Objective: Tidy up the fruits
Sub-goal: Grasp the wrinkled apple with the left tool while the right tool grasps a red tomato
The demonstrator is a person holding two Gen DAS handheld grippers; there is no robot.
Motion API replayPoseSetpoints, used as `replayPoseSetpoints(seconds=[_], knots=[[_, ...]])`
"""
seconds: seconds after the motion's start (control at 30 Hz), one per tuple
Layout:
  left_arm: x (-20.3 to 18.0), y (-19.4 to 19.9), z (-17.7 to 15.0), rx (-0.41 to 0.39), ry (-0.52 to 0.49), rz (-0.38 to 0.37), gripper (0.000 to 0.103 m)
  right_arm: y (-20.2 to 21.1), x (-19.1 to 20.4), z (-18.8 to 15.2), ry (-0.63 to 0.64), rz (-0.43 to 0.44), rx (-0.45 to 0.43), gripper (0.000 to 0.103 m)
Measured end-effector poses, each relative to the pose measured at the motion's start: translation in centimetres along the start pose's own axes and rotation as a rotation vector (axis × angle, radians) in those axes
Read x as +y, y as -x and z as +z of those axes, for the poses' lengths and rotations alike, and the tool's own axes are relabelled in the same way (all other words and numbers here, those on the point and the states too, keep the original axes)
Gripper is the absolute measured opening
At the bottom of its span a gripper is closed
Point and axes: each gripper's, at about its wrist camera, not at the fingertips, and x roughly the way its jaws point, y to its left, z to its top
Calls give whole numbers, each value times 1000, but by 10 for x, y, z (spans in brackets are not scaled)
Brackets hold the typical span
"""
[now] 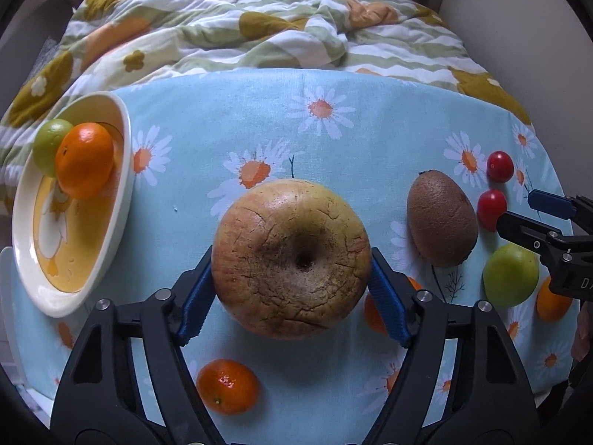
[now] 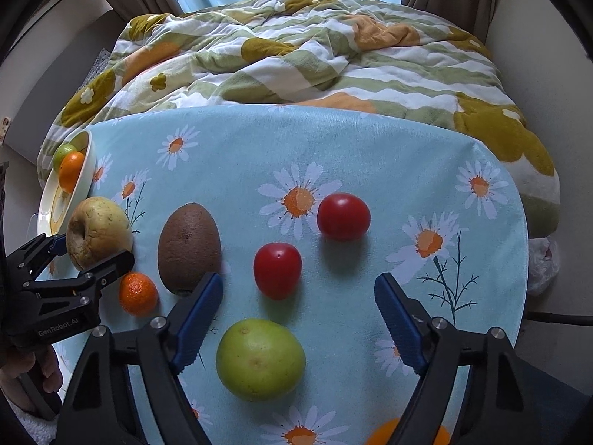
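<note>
My left gripper is shut on a large yellow-brown apple, held just above the daisy tablecloth; it also shows in the right wrist view. A white bowl at the left holds an orange and a green fruit. My right gripper is open and empty, low over the cloth, with a green fruit and a red tomato between its fingers. A kiwi, a second tomato and a small mandarin lie on the cloth.
The table's blue daisy cloth ends at a rumpled flowered quilt behind. Another orange lies at the near edge under my right gripper. A plastic bag sits off the table's right side.
</note>
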Motion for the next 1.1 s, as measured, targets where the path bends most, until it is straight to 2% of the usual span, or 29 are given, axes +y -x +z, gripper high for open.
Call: replayPoseSetpoints(seconds=[0.1,0.17,0.27,0.6,0.73,0.83,1.1], knots=[[0,1,-1,-9,-5,-1,80,-3,-1,3,0,-1,9,81],[0,2,-2,-12,-6,2,80,-6,0,4,4,6,22,73],[2,3,-4,-14,7,-4,80,-11,1,5,10,11,38,67],[7,5,-10,-16,18,-6,80,-20,13,8,34,27,50,51],[11,8,-15,-19,27,-6,80,-22,17,7,44,21,54,31],[13,11,-19,-29,36,-11,80,-21,19,6,56,14,46,27],[16,31,-22,-68,48,-24,80,-9,20,4,58,19,18,27]])
